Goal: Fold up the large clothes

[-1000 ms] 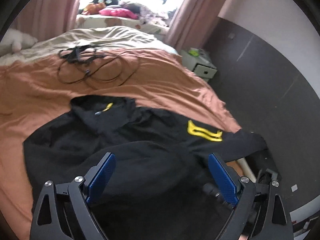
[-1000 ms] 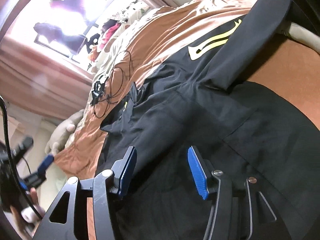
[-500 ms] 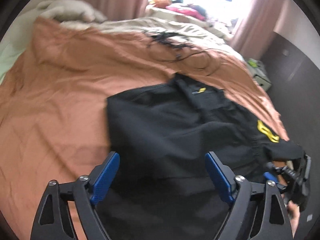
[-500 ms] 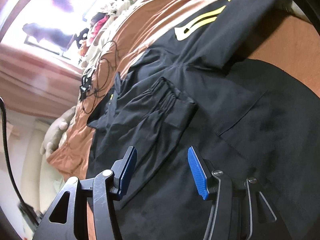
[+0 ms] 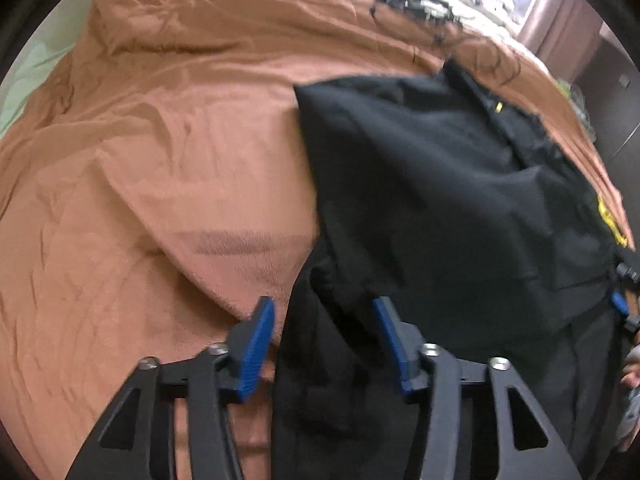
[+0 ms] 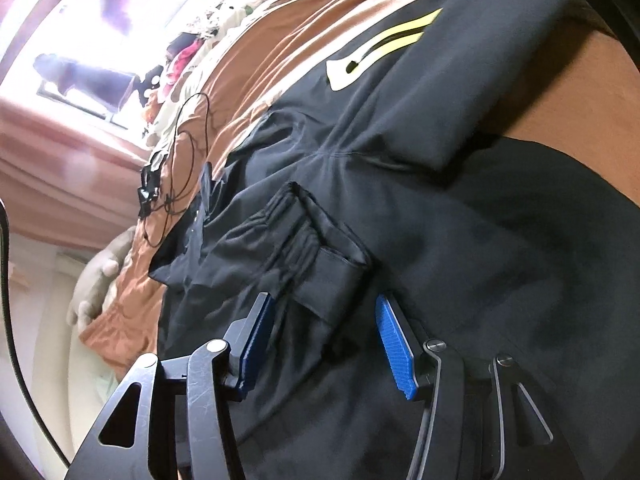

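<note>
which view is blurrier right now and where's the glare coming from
Left wrist view: motion-smeared, the black jacket and rust-brown bedspread soft-edged. Right wrist view: sharper, the jacket's elastic cuff crisp, but the bright window blows out the upper left. Both bend towards the rim.

The large black fabric jacket (image 5: 460,208) lies spread on the wide brown bed cover (image 5: 160,160), filling the right half of the left wrist frame, with the cover to its left and behind it. A tangle of thin black cable (image 6: 180,168) lies on the cover at centre left of the right wrist frame, beyond the jacket. A gathered black sleeve cuff (image 6: 304,248) lies on the jacket's body at frame centre. A pale plush toy (image 6: 96,280) sits at the cover's left edge.
</note>
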Motion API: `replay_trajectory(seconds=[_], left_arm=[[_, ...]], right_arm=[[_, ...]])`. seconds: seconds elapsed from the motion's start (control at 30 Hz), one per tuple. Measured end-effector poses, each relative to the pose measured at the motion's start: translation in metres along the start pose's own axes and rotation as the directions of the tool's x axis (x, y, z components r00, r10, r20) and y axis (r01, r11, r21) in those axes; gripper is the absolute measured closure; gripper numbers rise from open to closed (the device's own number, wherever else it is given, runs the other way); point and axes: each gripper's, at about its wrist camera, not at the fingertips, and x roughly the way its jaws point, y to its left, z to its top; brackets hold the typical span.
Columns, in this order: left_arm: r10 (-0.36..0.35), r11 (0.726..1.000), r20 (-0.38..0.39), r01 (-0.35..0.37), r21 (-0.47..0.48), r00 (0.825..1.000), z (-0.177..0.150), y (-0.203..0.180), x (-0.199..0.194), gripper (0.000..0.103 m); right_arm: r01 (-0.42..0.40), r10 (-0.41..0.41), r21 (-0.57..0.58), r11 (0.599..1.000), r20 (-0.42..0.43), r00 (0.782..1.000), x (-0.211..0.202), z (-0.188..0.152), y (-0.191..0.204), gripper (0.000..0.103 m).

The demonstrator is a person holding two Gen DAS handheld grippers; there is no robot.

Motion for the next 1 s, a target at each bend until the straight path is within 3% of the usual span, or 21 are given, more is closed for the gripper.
replay_trajectory(seconds=[0.07,0.13,0.17,0.27,0.37,0.53,0.73,1.0], left_arm=[[0.000,1.000,-0.013,0.000,-0.013,1.000,-0.001,0.004,0.011,0.064],[-0.008,1.000,-0.005,0.008,-0.027,1.000,-0.002,0.007,0.016,0.067],[-0.013,0.999,0.000,0.013,-0.031,1.000,-0.003,0.008,0.018,0.069],[-0.015,0.999,0.013,0.015,-0.030,1.000,-0.002,0.008,0.018,0.081],[-0.014,0.999,0.015,0.014,-0.033,1.000,0.000,0.008,0.018,0.083],[-0.019,0.998,0.020,0.020,-0.053,1.000,0.001,0.011,0.020,0.084],[-0.022,0.994,0.023,0.024,-0.105,0.999,0.000,0.014,0.019,0.083],[-0.011,0.995,-0.010,0.010,-0.100,1.000,0.005,0.013,0.015,0.080]], right_arm=[[-0.002,0.002,-0.012,1.000,-0.008,1.000,0.008,0.005,0.003,0.051],[0.037,-0.038,-0.045,0.998,-0.014,0.999,0.015,0.011,0.007,0.072],[0.056,-0.057,-0.056,0.997,-0.014,0.998,0.016,0.012,0.007,0.089],[0.037,-0.035,-0.105,0.994,0.016,0.999,0.020,0.019,0.008,0.092],[0.029,-0.022,-0.161,0.987,0.043,0.999,0.021,0.029,0.014,0.094],[0.054,-0.042,-0.163,0.985,0.074,0.996,0.014,0.038,0.016,0.095],[0.121,-0.105,-0.121,0.985,0.130,0.986,-0.003,0.016,0.004,0.095],[0.131,-0.119,-0.149,0.980,0.088,0.989,0.001,0.024,0.006,0.093]])
